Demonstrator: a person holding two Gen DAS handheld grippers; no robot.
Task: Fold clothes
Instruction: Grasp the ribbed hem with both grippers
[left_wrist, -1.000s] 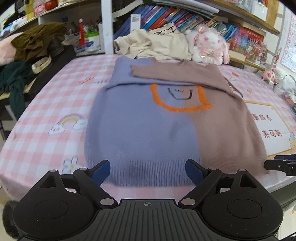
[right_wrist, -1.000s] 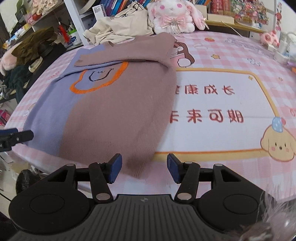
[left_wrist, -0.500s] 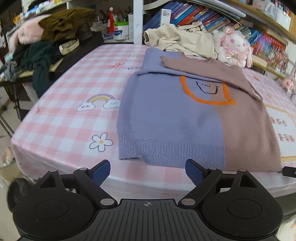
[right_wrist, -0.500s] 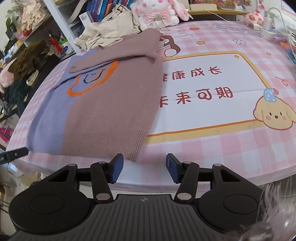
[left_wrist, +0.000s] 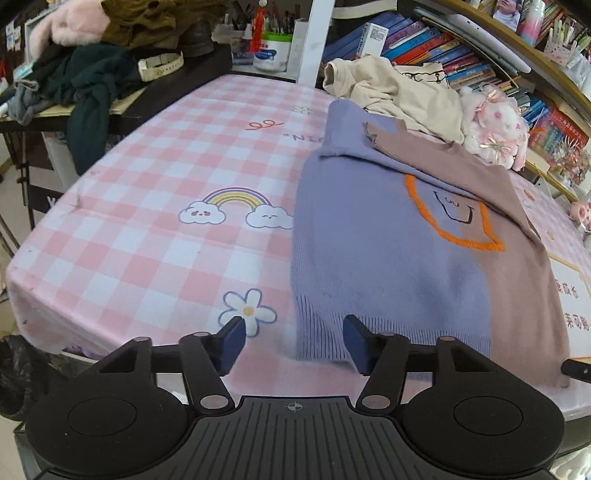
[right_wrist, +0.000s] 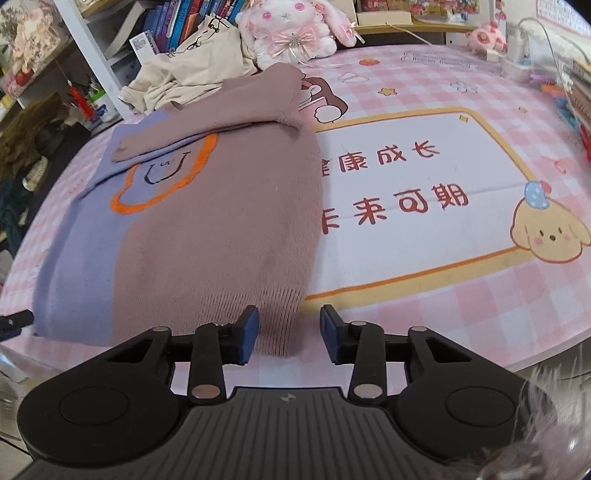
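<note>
While the lilac-and-mauve sweater (left_wrist: 388, 254) lies flat on your pink checked tablecloth (left_wrist: 147, 229), sleeves folded across its chest, your left gripper (left_wrist: 293, 341) sits at the lilac hem corner, jaws just narrowing to about half open, pads not yet pressing the knit. Your right gripper (right_wrist: 289, 332) straddles the mauve hem corner (right_wrist: 277, 317), jaws closing too, still loose around it.

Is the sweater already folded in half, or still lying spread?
Still spread: the sweater lies flat full length, only one sleeve folded across its chest.
</note>
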